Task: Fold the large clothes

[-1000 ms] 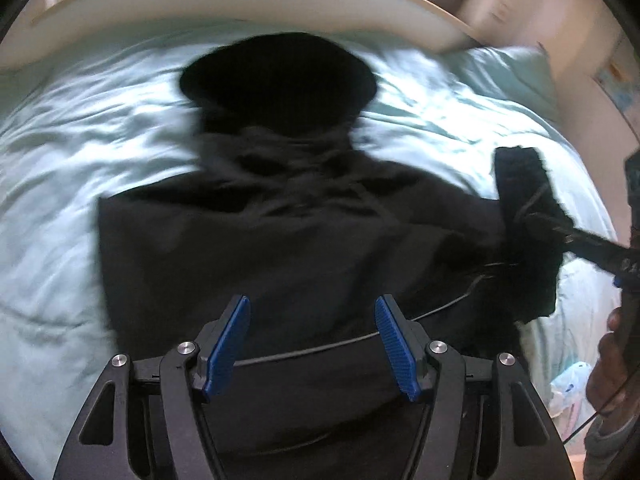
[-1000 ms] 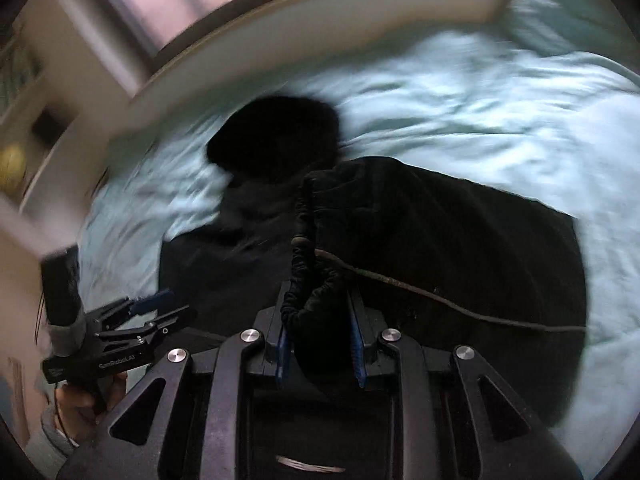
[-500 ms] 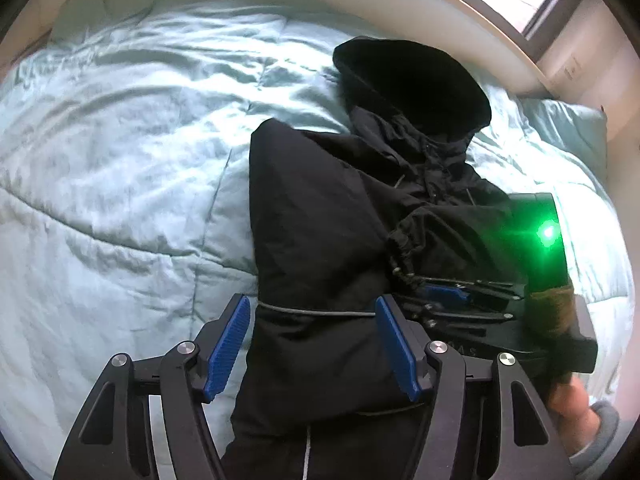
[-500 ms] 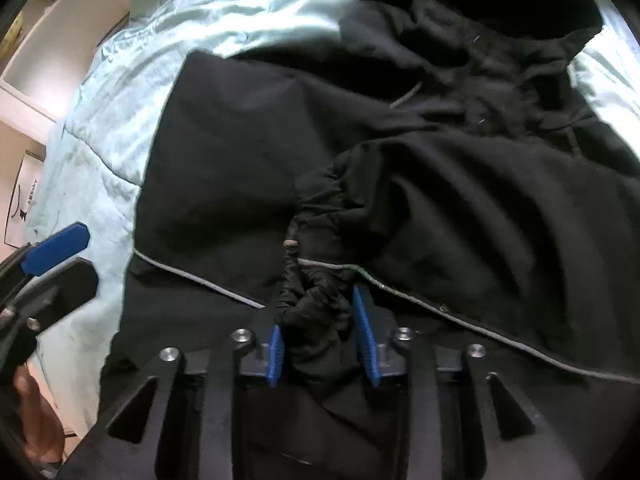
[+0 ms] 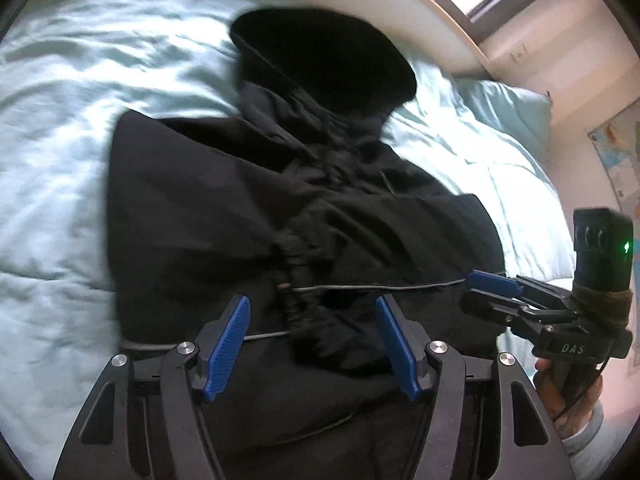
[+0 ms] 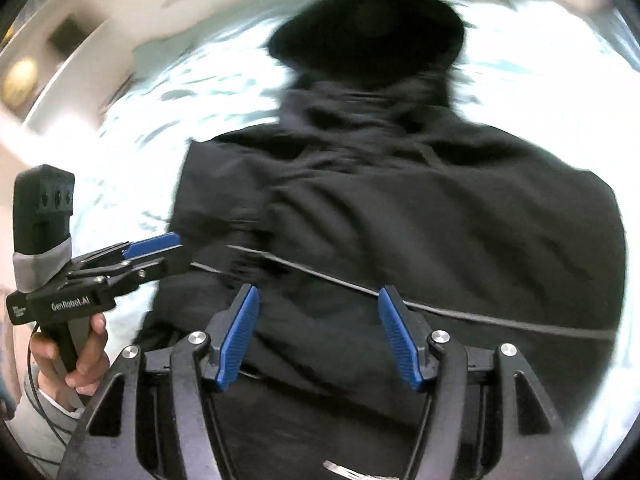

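Observation:
A black hooded jacket (image 5: 248,208) lies on the pale blue bedcover (image 5: 60,128), hood (image 5: 320,52) toward the headboard, both sleeves folded across the body. A gathered cuff (image 5: 294,280) rests on the middle. My left gripper (image 5: 312,336) is open and empty, above the jacket's lower part. My right gripper (image 6: 318,328) is open and empty, above the jacket (image 6: 440,208) too. The right gripper also shows in the left wrist view (image 5: 492,294), at the jacket's right edge. The left gripper shows in the right wrist view (image 6: 156,256), at its left edge.
A curved pale headboard (image 5: 420,4) runs behind the bed, with a window above it. A blue pillow (image 5: 508,108) lies at the far right. A wall with posters (image 5: 616,148) stands to the right. Shelves (image 6: 48,52) stand left of the bed.
My right gripper has let go of the sleeve cuff, which now lies on the jacket's middle, and has pulled back open. Both grippers have drawn back from the jacket.

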Available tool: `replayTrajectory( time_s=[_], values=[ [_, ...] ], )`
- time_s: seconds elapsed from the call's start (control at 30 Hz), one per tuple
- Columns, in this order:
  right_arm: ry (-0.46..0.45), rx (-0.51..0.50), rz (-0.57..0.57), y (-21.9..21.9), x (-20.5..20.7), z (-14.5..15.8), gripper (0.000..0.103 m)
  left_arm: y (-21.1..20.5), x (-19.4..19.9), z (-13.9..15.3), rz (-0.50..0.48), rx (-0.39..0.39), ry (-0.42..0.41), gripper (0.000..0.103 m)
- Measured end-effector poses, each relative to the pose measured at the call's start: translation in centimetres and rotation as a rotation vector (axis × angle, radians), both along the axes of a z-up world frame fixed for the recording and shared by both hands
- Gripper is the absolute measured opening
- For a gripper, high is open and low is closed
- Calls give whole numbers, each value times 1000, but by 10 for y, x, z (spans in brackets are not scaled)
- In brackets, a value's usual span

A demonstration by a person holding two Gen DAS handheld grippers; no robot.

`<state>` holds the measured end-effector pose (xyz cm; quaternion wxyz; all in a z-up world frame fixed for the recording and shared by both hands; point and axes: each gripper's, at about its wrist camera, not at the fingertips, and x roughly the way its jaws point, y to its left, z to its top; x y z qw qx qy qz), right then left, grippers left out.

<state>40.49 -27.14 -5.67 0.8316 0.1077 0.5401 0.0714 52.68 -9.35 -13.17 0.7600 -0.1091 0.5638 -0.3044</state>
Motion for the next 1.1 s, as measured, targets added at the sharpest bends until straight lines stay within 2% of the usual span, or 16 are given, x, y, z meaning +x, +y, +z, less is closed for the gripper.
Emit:
replayTrajectory(
  time_s=[0.1,0.2,0.27,0.3,0.33,0.43,0.6,0.7,0.77,0.83,0.87,0.93,1.0,1.1],
  values=[
    [21,-16,-82,-37,-13,-1,66,-21,5,-15,-18,43,34,67],
    [36,-17,-130,-55,-22,-5,66,-37,9,-31,-26,83,66,66],
    [43,-25,-158,-66,-27,-8,66,-41,9,-35,-35,92,62,42],
    [44,-23,-167,-69,-30,-8,66,-45,8,-36,-39,110,55,37],
    [42,-23,-173,-75,-34,-7,66,-45,8,-36,-41,117,49,24],
    [40,-36,-197,-82,-36,-7,66,-36,8,-28,-18,73,27,15],
    [17,-72,-241,-98,-37,2,66,5,6,34,90,-3,-109,14],
    [11,-93,-253,-101,-34,4,66,40,9,53,152,35,-139,14],
    [18,-94,-244,-98,-28,-3,66,57,11,45,171,107,-121,14],
    [36,-115,-231,-92,-21,-15,66,62,13,19,161,162,-34,14],
    [54,-139,-229,-89,-17,-22,66,63,13,4,154,195,12,15],
    [97,-242,-207,-78,-6,-41,66,59,9,-22,157,259,37,17],
    [124,-340,-177,-68,1,-60,66,61,9,-39,184,263,54,19],
    [148,-341,-185,-70,7,-70,66,68,13,-41,225,211,89,20]
  ],
)
